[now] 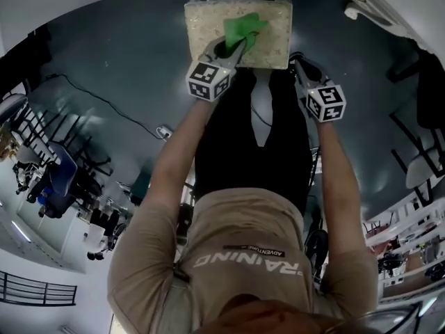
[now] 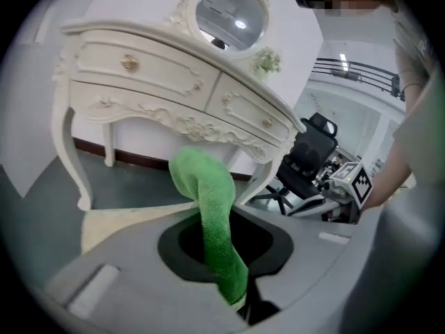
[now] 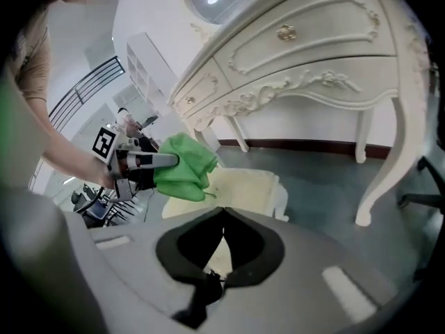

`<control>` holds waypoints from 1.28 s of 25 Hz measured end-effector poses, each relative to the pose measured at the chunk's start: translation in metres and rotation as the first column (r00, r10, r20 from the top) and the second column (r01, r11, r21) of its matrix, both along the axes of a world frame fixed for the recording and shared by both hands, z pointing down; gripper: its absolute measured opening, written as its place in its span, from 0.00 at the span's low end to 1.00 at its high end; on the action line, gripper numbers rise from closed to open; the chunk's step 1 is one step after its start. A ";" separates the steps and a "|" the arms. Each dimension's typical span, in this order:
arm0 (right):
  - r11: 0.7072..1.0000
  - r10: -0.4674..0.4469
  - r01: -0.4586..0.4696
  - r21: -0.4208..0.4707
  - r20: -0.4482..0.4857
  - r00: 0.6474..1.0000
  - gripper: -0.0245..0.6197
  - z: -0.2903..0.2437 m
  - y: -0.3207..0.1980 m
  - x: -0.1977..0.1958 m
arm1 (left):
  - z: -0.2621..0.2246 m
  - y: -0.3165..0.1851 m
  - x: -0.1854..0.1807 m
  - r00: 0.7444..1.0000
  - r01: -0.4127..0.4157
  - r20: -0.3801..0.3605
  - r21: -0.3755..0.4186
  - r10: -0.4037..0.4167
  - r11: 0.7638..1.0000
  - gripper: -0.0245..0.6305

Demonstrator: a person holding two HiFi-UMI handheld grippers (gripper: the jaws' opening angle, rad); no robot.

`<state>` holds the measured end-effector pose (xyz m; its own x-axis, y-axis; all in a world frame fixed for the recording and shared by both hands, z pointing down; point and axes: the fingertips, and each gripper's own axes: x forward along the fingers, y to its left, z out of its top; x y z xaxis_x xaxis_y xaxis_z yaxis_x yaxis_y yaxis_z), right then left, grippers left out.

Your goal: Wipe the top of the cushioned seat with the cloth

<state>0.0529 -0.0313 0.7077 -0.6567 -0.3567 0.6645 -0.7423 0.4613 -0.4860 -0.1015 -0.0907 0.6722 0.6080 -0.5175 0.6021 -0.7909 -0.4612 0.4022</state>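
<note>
Dark grey floor (image 1: 104, 68); a cream cushioned seat (image 1: 205, 26) stands before an ornate white dressing table (image 2: 174, 82). The left gripper (image 1: 233, 47) clamps a green cloth (image 1: 243, 28) over the seat's middle. The right gripper (image 1: 297, 60), closed and empty, hangs off its near-right corner.

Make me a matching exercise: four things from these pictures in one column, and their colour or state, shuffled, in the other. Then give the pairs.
Column one:
1. cloth
2. cushioned seat
3. left tool
4. right tool

Column two:
A. shut, with nothing in it
B. green
C. cream on top
D. shut on the cloth

Pairs: 1-B; 2-C; 3-D; 4-A
</note>
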 end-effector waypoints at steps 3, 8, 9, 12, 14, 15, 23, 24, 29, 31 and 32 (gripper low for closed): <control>0.998 -0.068 0.068 0.020 0.027 0.997 0.03 -0.004 -0.003 -0.063 | 0.000 0.003 -0.083 0.990 0.132 0.054 0.006 -0.132 0.991 0.11; 0.981 -0.192 0.192 0.013 0.050 0.980 0.03 -0.004 0.005 -0.147 | 0.003 0.017 -0.199 0.941 0.309 0.141 0.012 -0.307 0.951 0.11; 0.977 -0.212 0.212 0.015 0.055 0.976 0.03 -0.005 0.005 -0.159 | 0.005 0.019 -0.218 0.929 0.337 0.157 0.010 -0.334 0.942 0.11; 0.965 -0.263 0.263 0.012 0.061 0.963 0.03 -0.004 0.009 -0.185 | 0.022 0.032 -0.259 0.900 0.390 0.215 -0.004 -0.380 0.921 0.11; 0.959 -0.285 0.285 0.007 0.055 0.957 0.03 -0.002 0.012 -0.192 | 0.038 0.042 -0.273 0.887 0.413 0.239 -0.030 -0.395 0.910 0.11; 0.957 -0.290 0.290 0.005 0.052 0.956 0.03 -0.001 0.012 -0.192 | 0.046 0.045 -0.276 0.883 0.425 0.239 -0.047 -0.403 0.904 0.11; 0.968 -0.249 0.249 -0.021 0.006 0.969 0.03 0.007 0.014 -0.151 | 0.098 0.042 -0.212 0.934 0.280 0.268 -0.143 -0.236 0.949 0.11; 0.970 -0.242 0.242 -0.024 0.001 0.970 0.03 0.008 0.015 -0.142 | 0.104 0.040 -0.201 0.933 0.257 0.296 -0.153 -0.204 0.954 0.11; 0.985 -0.173 0.172 -0.029 -0.008 0.985 0.03 0.009 0.023 -0.093 | 0.113 0.031 -0.171 0.901 0.298 0.378 -0.182 -0.213 0.937 0.11; 0.991 -0.131 0.130 -0.040 -0.014 0.991 0.03 0.011 0.027 -0.075 | 0.110 0.028 -0.162 0.903 0.298 0.373 -0.189 -0.212 0.936 0.11; 0.993 -0.113 0.112 -0.045 -0.015 0.993 0.03 0.012 0.030 -0.066 | 0.109 0.028 -0.154 0.908 0.280 0.373 -0.194 -0.193 0.940 0.11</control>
